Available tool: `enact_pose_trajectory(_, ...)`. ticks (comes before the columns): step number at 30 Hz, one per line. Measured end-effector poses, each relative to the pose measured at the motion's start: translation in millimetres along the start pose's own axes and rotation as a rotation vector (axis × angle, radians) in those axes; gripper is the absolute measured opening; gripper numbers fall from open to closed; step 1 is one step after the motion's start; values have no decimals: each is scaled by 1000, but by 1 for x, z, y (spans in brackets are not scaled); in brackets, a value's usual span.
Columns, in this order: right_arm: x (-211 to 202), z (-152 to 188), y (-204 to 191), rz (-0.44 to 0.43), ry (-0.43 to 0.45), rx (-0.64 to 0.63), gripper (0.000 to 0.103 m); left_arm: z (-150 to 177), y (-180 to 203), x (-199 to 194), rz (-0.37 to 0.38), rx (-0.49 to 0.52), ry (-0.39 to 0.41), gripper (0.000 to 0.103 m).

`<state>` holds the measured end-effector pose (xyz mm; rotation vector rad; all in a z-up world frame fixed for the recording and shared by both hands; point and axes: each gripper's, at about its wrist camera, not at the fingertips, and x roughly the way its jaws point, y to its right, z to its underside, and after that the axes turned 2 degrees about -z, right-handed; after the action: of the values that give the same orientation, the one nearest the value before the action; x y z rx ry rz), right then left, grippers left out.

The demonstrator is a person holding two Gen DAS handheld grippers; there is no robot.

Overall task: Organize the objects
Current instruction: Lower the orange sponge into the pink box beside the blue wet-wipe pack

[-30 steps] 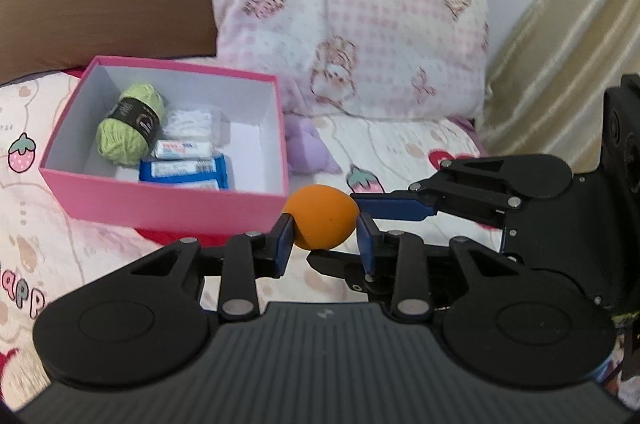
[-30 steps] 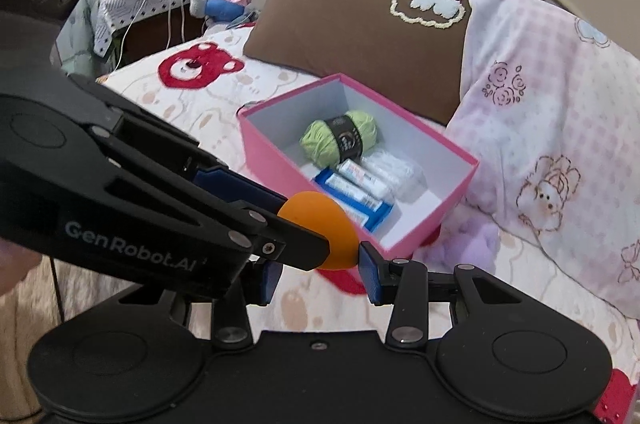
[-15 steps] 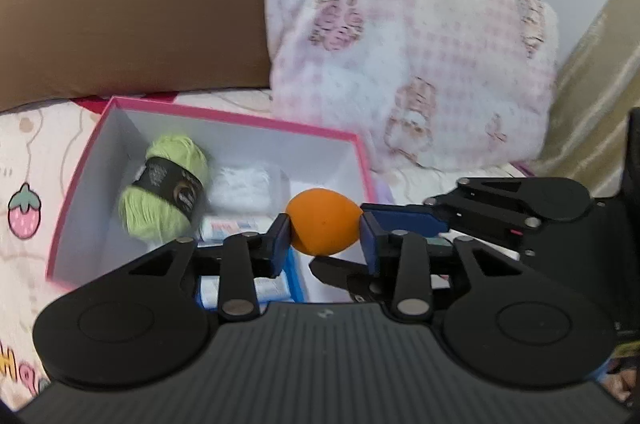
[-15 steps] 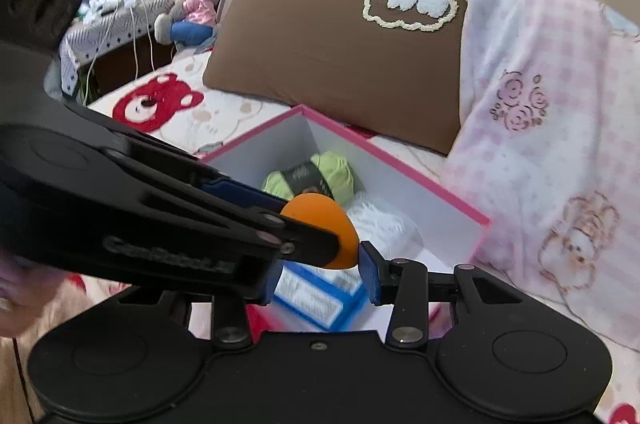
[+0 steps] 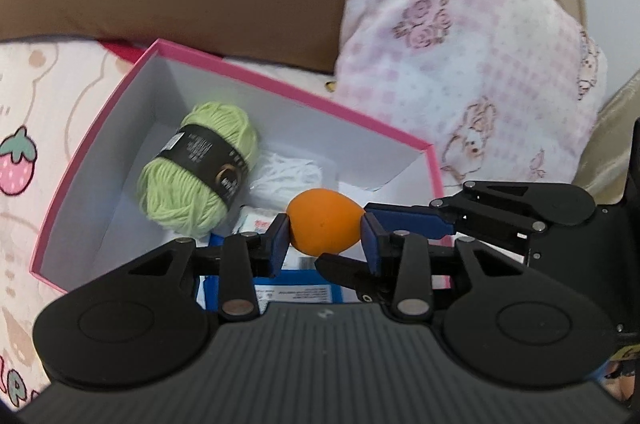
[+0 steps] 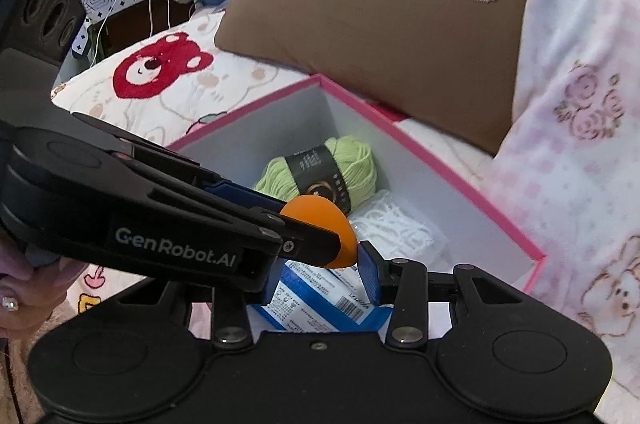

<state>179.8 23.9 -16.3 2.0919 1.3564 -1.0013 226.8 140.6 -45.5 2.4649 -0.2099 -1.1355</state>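
Held an orange egg (image 5: 325,221) clamped in left gripper (image 5: 325,244) over pink box (image 5: 280,86); right gripper (image 6: 320,276) beside it, grip unclear

My two tools crowd each other over the pink box (image 5: 280,86). Its left half is filled by the green yarn (image 5: 198,180), white bundle (image 6: 394,228) and blue packets (image 6: 320,298); the bare floor at the right end (image 5: 404,172) leaves room. Pillows (image 6: 400,36) wall the far side.
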Motion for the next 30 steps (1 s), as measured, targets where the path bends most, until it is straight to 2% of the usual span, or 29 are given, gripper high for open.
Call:
enact_pose_trajectory(4, 14, 5, 8, -57, -39, 63, 44, 3, -6, 8, -34, -21, -50, 36)
enact_pose_trajectory(9, 25, 13, 12, -84, -69, 138, 42, 6, 0, 15, -84, 24, -65, 36)
enact_pose_trajectory(13, 32, 17, 13, -86, -91, 158, 41, 8, -2, 20, -91, 8, -85, 36)
enact_pose_trajectory(17, 40, 21, 20, -86, -142, 206, 40, 9, 6, 26, -100, 65, -85, 34)
enact_pose_trajectory(23, 41, 29, 24, -84, -144, 207, 40, 12, 14, 30, -96, 93, -90, 34)
enact_pose_trajectory(26, 39, 32, 25, -96, -147, 215, 40, 15, 18, 31, -130, 107, -94, 34)
enact_pose_trajectory(30, 40, 34, 30, -106, -157, 241, 40, 17, 15, 38, -123, 81, -109, 34)
